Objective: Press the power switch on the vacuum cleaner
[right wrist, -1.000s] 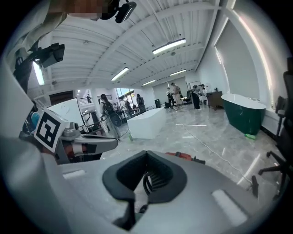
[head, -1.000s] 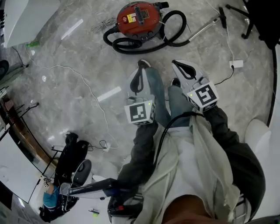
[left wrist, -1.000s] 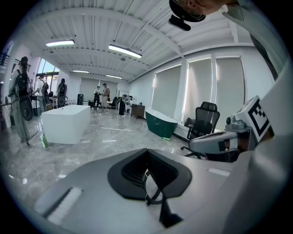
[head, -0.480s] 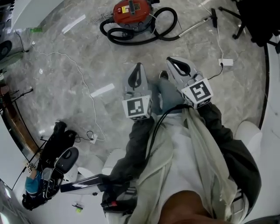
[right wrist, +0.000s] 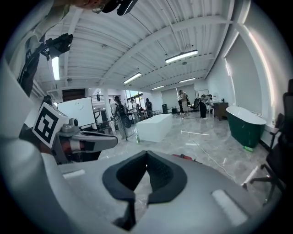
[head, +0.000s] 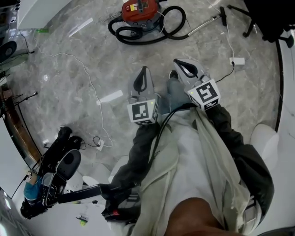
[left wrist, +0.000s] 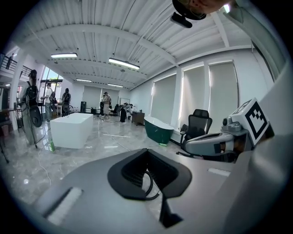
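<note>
The red canister vacuum cleaner (head: pixel 138 10) lies on the marble floor at the top of the head view. Its black hose (head: pixel 159 34) coils around it and its metal wand (head: pixel 203 25) points right. Both grippers hover in front of the person's body, well short of the vacuum. My left gripper (head: pixel 143 70) is shut and holds nothing. My right gripper (head: pixel 178 62) is also shut and empty. In the right gripper view a sliver of the red vacuum (right wrist: pixel 185 156) shows just over the right gripper (right wrist: pixel 146 153). The left gripper (left wrist: pixel 147 150) in its own view faces the open room.
A white power adapter (head: pixel 237 60) and cable lie on the floor at the right, and a thin white cord (head: pixel 87 78) runs at the left. Black tripod equipment (head: pixel 60 166) stands lower left, a chair base (head: pixel 256 20) upper right. A white block (left wrist: pixel 71 130) and a green tub (left wrist: pixel 158 129) stand farther off.
The vacuum has slid toward the top edge of the head view and both grippers sit a little higher in it. Both stay shut and empty.
</note>
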